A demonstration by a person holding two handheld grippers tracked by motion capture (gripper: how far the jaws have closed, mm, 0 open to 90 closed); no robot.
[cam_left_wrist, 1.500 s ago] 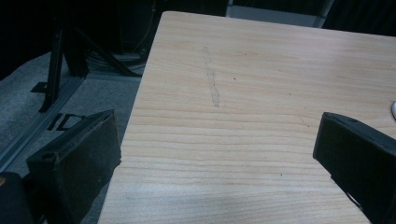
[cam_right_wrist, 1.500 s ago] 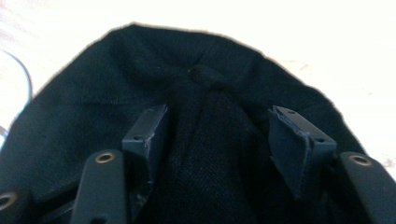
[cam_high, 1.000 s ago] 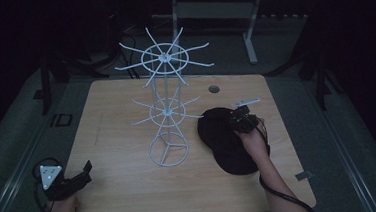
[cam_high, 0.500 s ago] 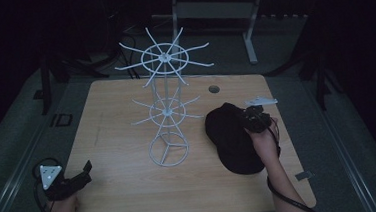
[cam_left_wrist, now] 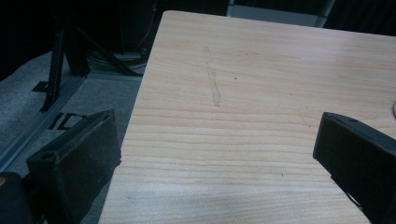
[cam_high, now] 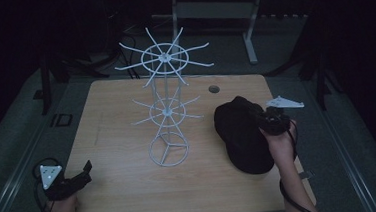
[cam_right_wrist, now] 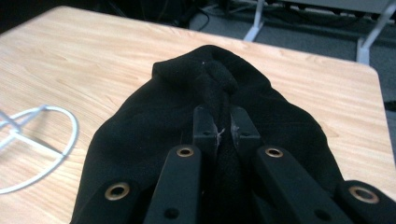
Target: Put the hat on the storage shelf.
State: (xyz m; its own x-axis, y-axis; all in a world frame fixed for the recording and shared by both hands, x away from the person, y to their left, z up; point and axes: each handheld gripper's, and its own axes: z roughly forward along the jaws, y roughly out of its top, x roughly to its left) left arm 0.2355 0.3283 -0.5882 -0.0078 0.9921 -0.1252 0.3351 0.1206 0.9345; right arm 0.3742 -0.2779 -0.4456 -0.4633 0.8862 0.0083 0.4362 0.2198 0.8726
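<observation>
Rack (cam_high: pixel 166 107) is our landmark: a white wire stand near the middle of the table (cam_high: pixel 131 190), with two tiers of spokes and a ring base.

Well left of the rack, at the table's near corner, we see the left gripper (cam_high: pixel 78 178) low over the wood. In its own view the jaws stand wide apart with bare table (cam_left_wrist: pixel 243 102) between them — it grips nothing.

Just right of the rack lies the cap (cam_high: pixel 240 135), a black fabric mound near the table's right side. The right gripper (cam_high: pixel 263 121) has it: in the right gripper view the jaws are closed nearly together on a raised fold of cloth (cam_right_wrist: pixel 219 88) at the crown, which bunches up ahead of the tips.

We judge the cap to be light and soft. It should sag and drape when lifted rather than keep its shape, so a pinch on a fold may let it swing or twist. A stiffer part, such as a brim or band, would probably give a steadier hold, though the cloth does not look slippery.

Much is hard to read. The room is dim and the cap is black on black, so we cannot make out a brim, a seam or an opening. The hand (cam_high: pixel 281 147) and gripper cover its right edge — and the floor beyond the table is mostly lost in shadow.
</observation>
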